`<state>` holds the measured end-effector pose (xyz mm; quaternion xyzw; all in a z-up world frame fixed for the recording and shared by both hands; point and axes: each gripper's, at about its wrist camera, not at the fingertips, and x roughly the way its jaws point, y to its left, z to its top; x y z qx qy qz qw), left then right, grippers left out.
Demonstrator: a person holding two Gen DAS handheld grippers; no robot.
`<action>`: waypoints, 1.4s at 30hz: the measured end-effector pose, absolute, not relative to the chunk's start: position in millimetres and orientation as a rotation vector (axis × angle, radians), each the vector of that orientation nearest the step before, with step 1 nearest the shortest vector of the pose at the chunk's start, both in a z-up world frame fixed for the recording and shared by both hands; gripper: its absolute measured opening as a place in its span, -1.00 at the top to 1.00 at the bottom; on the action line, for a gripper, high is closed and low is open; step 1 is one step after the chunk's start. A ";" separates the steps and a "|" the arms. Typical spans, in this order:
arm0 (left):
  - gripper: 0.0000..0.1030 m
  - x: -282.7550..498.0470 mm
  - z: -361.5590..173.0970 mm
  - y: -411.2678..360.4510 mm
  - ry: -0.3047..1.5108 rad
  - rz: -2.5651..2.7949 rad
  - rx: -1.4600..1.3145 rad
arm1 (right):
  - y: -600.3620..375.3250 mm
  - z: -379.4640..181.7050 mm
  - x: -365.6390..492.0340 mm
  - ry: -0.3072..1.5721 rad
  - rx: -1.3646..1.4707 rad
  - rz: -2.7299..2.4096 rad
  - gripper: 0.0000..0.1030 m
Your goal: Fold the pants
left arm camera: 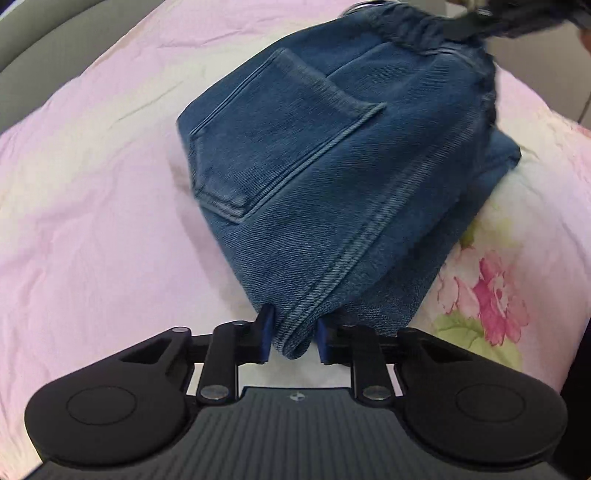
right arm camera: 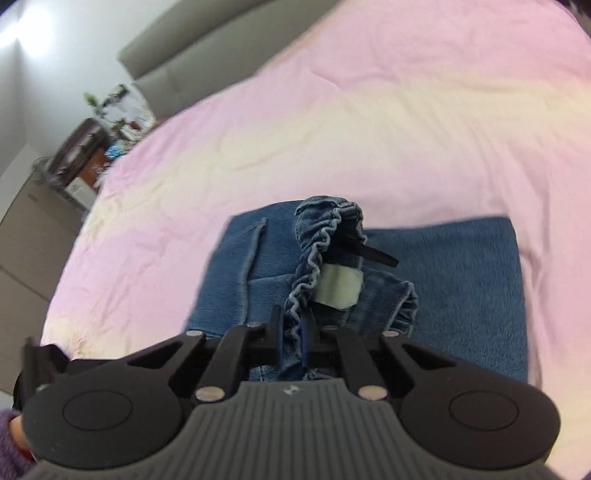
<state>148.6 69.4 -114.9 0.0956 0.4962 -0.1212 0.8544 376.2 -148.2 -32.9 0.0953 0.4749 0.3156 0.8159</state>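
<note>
Left wrist view: left gripper [left arm camera: 293,338] lowest in frame, blue pads clamped on a thick folded edge of the jeans [left arm camera: 332,177]. Jeans folded into a compact stack, back pocket [left arm camera: 280,140] facing up, lying on the bedsheet [left arm camera: 92,206]. Sheet pink fading to cream, creased, printed with a pink flower [left arm camera: 491,284] and green leaves at the right. At the far end of the stack, gathered waistband [left arm camera: 410,31] lifted, pinched by the right gripper [left arm camera: 465,22], blurred. Beyond the bed, grey padded headboard [left arm camera: 48,33] at upper left.

Right wrist view: right gripper [right arm camera: 293,338] closed tight on the ruffled elastic waistband [right arm camera: 310,266], raised off the stack. Pale label [right arm camera: 340,288] and a black tab [right arm camera: 373,253] showing inside the waist. Jeans [right arm camera: 236,273] below, resting partly on a flat blue towel [right arm camera: 461,280] spread over the sheet [right arm camera: 332,129]. Purple fuzzy sleeve [right arm camera: 11,435] at the lower left corner. Farther off, open stretch of pink-and-cream sheet, then the grey headboard [right arm camera: 207,48]. At far left, cluttered bedside table [right arm camera: 96,147] with a plant [right arm camera: 92,99], too blurred to sort out. White wall [right arm camera: 44,55] behind.
</note>
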 end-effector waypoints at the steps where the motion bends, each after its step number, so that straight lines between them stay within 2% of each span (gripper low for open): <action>1: 0.56 148.8 -115.2 73.2 1.049 -0.244 0.173 | -151.1 -25.4 365.2 0.995 0.177 0.690 0.95; 4: 0.60 147.5 -118.1 79.6 1.061 -0.217 0.155 | -155.5 -28.7 341.5 0.993 0.063 0.713 0.96; 7: 0.61 149.0 -123.2 80.2 1.094 -0.192 0.153 | -159.5 -58.0 320.1 1.028 -0.041 0.700 0.99; 17: 0.53 144.8 -100.8 84.7 1.140 -0.258 0.163 | -157.5 -151.5 312.9 1.150 -0.009 0.633 1.00; 22: 0.53 128.2 -61.0 68.1 1.028 -0.325 0.148 | -162.4 -158.4 317.3 1.157 0.084 0.632 0.99; 26: 0.53 154.3 -68.6 47.6 1.037 -0.264 0.129 | -163.5 -155.7 314.6 1.148 0.098 0.624 0.98; 30: 0.68 173.5 -102.3 45.6 1.157 -0.178 0.106 | -163.2 -147.2 310.5 1.118 0.088 0.630 0.97; 31: 0.85 176.1 -108.6 46.7 1.205 -0.158 0.110 | -163.4 -145.5 310.2 1.112 0.098 0.632 0.97; 35: 0.89 177.4 -128.5 60.2 1.267 -0.125 0.058 | -165.6 -144.7 311.5 1.114 0.117 0.630 0.92; 37: 0.89 179.0 -132.6 63.7 1.280 -0.122 0.050 | -166.2 -147.3 313.8 1.129 0.137 0.619 0.87; 41: 0.89 178.9 -131.0 57.6 1.280 -0.128 0.103 | -183.6 -142.6 319.5 1.126 0.214 0.572 0.35; 42: 0.89 178.7 -130.8 57.8 1.281 -0.129 0.100 | -189.9 -140.3 321.2 1.122 0.265 0.567 0.33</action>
